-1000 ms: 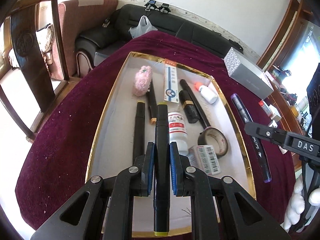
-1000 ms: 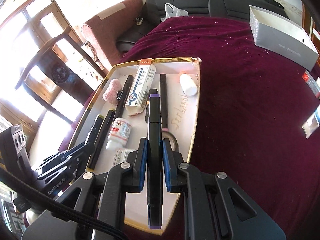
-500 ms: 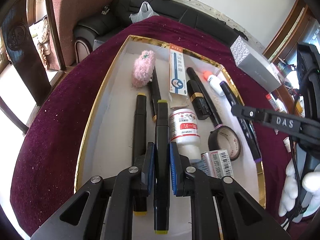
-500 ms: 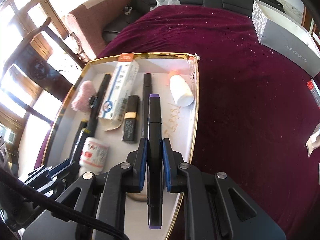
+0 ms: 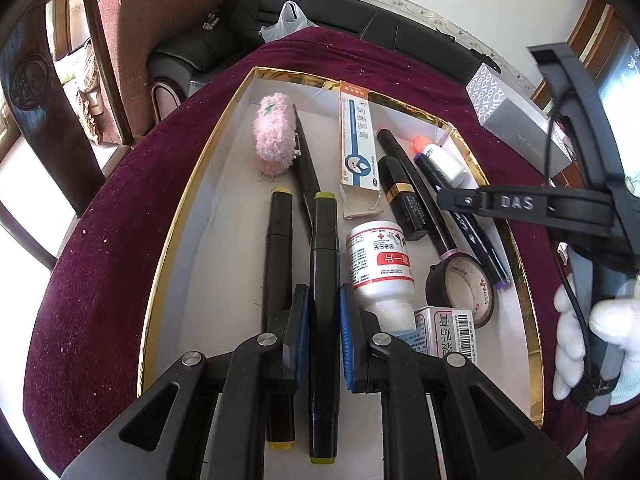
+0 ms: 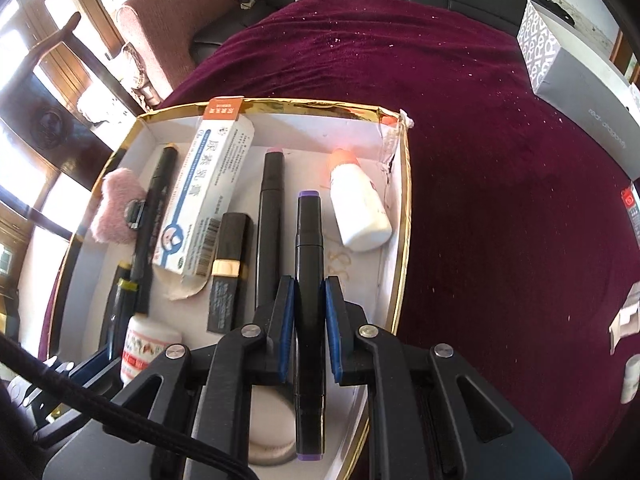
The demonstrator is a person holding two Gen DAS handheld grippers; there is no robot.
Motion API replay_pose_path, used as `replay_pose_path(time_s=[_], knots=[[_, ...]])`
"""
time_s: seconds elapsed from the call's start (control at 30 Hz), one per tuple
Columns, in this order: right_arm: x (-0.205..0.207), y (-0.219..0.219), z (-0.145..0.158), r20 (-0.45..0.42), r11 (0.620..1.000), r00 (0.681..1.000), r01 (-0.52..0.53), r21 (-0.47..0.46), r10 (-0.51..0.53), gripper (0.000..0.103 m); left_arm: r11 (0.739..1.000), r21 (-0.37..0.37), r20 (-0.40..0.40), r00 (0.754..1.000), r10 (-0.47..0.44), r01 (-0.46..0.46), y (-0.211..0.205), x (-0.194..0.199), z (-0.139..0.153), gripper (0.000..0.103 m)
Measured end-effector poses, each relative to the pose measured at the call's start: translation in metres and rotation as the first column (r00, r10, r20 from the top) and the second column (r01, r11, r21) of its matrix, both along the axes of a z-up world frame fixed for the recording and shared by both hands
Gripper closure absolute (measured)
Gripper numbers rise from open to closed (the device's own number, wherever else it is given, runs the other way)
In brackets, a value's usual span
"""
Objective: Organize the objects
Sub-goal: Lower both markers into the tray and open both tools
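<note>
A gold-rimmed white tray [image 5: 184, 216] lies on the maroon tablecloth. My left gripper [image 5: 323, 312] is shut on a black marker with yellow-green caps [image 5: 324, 248], low over the tray, beside a second yellow-capped marker [image 5: 278, 248]. My right gripper [image 6: 308, 312] is shut on a black marker with purple caps [image 6: 308, 248], low over the tray's right side, beside a pink-capped marker [image 6: 270, 216]. The right gripper also shows in the left wrist view [image 5: 520, 204].
The tray [image 6: 404, 216] holds a pink fluffy roll [image 5: 274, 140], a long carton [image 5: 358, 148], a lipstick [image 5: 402, 196], white bottles [image 5: 382, 272] [image 6: 358, 208], a tape roll [image 5: 460, 288] and a barcode box [image 5: 448, 332]. A grey box [image 6: 580, 92] lies beyond.
Both grippers have moved forward and lower over the tray, each still holding its marker. The right gripper came in over the tray's right side.
</note>
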State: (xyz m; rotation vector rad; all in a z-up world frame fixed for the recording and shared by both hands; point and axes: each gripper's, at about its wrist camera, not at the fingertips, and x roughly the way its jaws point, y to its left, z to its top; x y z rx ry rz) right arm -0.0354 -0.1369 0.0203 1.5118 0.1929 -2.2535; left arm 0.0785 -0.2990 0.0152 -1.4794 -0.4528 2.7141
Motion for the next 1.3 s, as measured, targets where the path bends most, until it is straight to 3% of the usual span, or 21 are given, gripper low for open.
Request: replay_pose_path(time_s=[0.77,0.87,0.97,1.0,1.1,1.3], knots=[[-0.016,-0.018,-0.005,-0.035,0.997,0.999,0.002,0.077,0.0,0.09,0.999,-0.029,-0.015,1.0,0.016,-0.016,0.004,-0.005,-0.001,0.09],[-0.014,-0.013,-0.001,-0.036,0.999,0.999,0.016,0.033,-0.015,0.088,0.999,-0.024,-0.017,0.999,0.034,-0.034,0.002,-0.002,0.001,0.083],[-0.011,-0.006,0.006,-0.039,0.999,0.999,0.025,-0.02,-0.026,0.086,0.999,-0.015,-0.032,0.998,0.045,-0.045,0.0,0.003,0.007,0.067],[-0.009,-0.004,0.011,-0.047,0.999,0.998,0.028,-0.038,-0.03,0.083,0.999,-0.016,-0.041,0.998,0.049,-0.05,0.0,0.004,0.01,0.059],[-0.003,0.004,0.025,-0.074,0.996,0.997,0.033,-0.086,-0.039,0.069,0.999,-0.022,-0.065,0.997,0.047,-0.049,0.004,0.01,0.02,0.049],[0.014,0.027,0.054,-0.145,0.987,0.987,0.043,-0.152,-0.065,0.052,0.997,-0.061,-0.106,0.994,0.03,-0.036,0.021,0.02,0.039,0.047]])
